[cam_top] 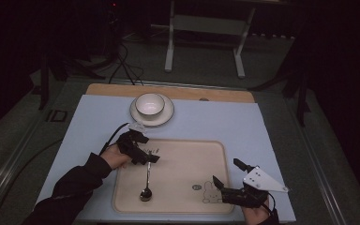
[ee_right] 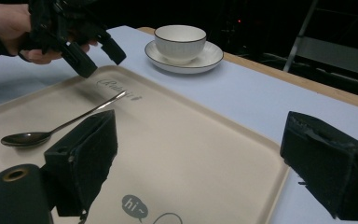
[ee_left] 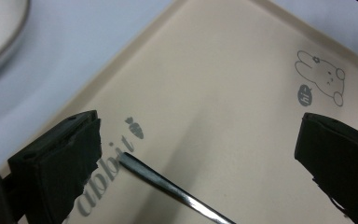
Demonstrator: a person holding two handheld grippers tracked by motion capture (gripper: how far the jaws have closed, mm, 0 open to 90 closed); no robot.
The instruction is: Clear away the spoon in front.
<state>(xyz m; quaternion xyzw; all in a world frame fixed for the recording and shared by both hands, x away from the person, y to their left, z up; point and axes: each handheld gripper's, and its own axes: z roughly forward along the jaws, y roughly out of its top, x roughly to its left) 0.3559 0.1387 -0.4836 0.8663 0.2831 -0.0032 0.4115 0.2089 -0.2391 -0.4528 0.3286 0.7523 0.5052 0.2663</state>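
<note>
- Holding your left gripper (cam_top: 151,149) over the far left part of the tan tray (cam_top: 178,199), you have its jaws spread wide, with nothing between them.
- In the left gripper view, the thin end of the spoon (ee_left: 177,191) handle lies on the tray between the two black jaws, nearer the left one, and it touches neither.
- The spoon (cam_top: 146,183) lies flat on the tray, with its round end toward you and its handle pointing at your left gripper.
- Your right gripper (cam_top: 227,173) is at the near right corner of the tray, close to the little rabbit picture (cam_top: 211,192). Its jaws are wide apart too, and they hold nothing.
- A white bowl (cam_top: 150,104) sits on a saucer (cam_top: 167,116) at the far side of the pale blue mat (cam_top: 243,124), well apart from both grippers.
</note>
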